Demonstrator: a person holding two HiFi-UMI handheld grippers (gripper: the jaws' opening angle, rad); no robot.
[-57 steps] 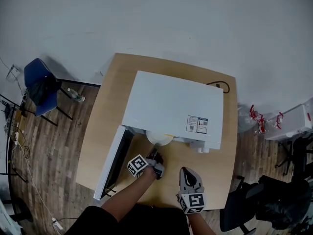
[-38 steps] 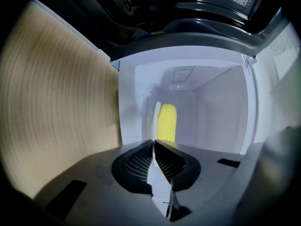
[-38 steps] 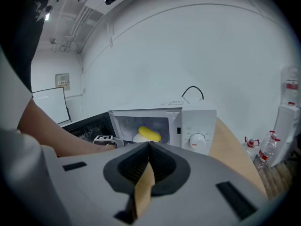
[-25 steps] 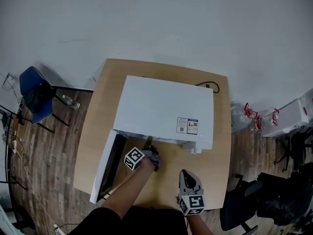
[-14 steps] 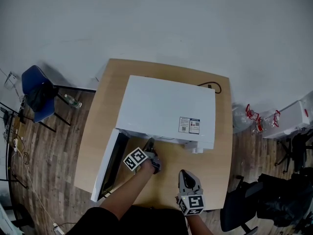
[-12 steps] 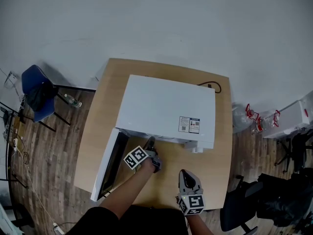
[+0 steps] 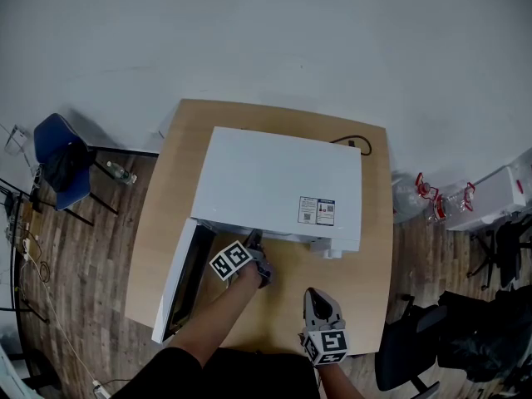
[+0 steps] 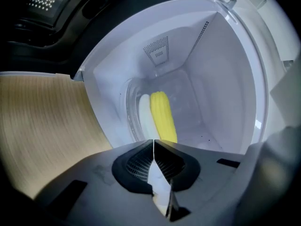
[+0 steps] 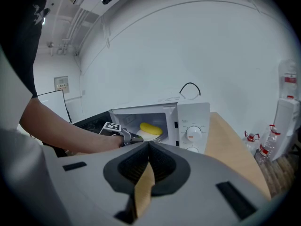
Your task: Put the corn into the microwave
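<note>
The yellow corn (image 8: 163,117) lies on a white plate (image 8: 144,114) on the glass turntable inside the white microwave (image 7: 278,185). From the right gripper view the corn (image 9: 150,127) shows through the open oven mouth. The microwave door (image 7: 181,279) hangs open at the left. My left gripper (image 8: 154,143) is shut and empty just outside the oven mouth, pointing in at the corn; in the head view the left gripper (image 7: 253,241) sits at the microwave's front. Nearer the table's front edge, my right gripper (image 7: 315,294) is shut and holds nothing.
The microwave stands on a wooden table (image 7: 370,248) with its control panel (image 9: 194,121) at the right and a black cable (image 7: 353,144) behind. A blue chair (image 7: 58,160) is on the left, a black office chair (image 7: 465,339) and bottles (image 7: 436,196) on the right.
The plate with the corn went from the oven mouth to deep inside. My left gripper let it go, drew back a little and rolled. The right gripper stayed put.
</note>
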